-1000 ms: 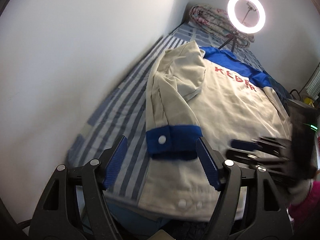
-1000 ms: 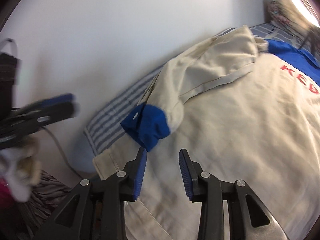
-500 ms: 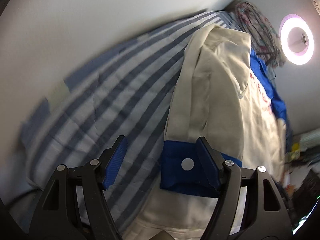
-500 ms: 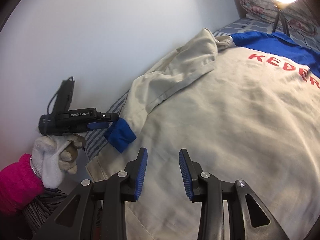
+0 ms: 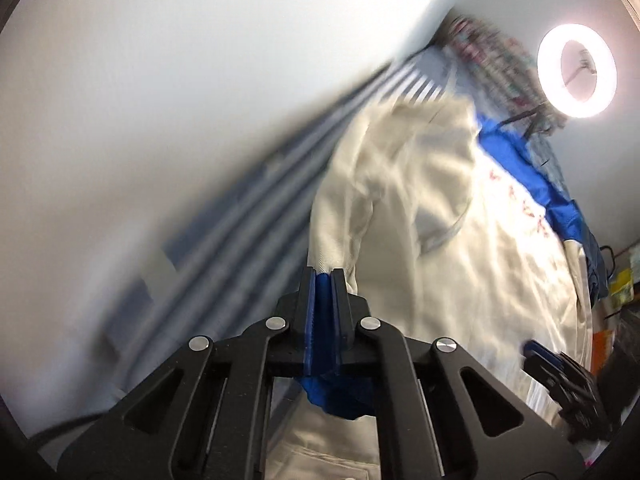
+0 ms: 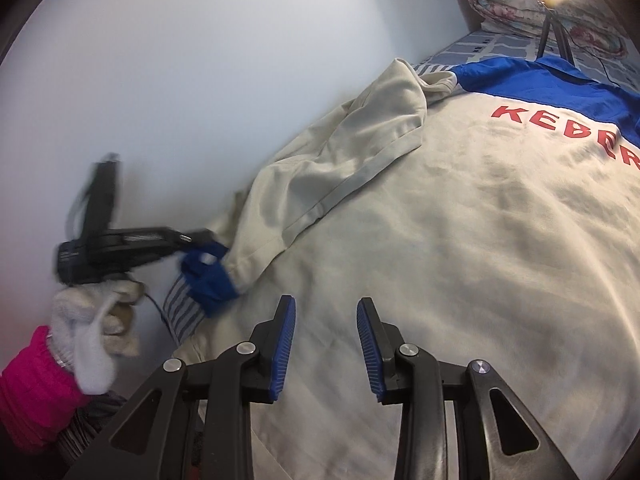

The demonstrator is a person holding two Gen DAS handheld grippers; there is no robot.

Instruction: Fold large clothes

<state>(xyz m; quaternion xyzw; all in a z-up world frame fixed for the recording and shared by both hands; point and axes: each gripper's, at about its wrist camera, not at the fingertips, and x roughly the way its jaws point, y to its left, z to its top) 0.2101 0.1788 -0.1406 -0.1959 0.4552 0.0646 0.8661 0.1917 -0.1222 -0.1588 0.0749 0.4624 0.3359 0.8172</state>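
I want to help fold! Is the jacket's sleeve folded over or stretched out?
Folded over. The cream sleeve lies across the jacket's back, and the left tool is shut on its blue cuff.

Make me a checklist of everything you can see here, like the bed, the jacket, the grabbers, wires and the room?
Surface: blue-and-white striped bed sheet, mostly covered.
Job's things: cream jacket with blue collar and red letters lies spread back-up; its cream sleeve is folded along the edge, blue cuff lifted.
Clutter: rolled floral quilt at the far end.
Grippers: left gripper shut on the blue cuff; right gripper hovers above the jacket, jaws closing, nothing between them.
Cables: thin dark cable beside the gloved hand.
Surroundings: white wall; lit ring light on tripod.
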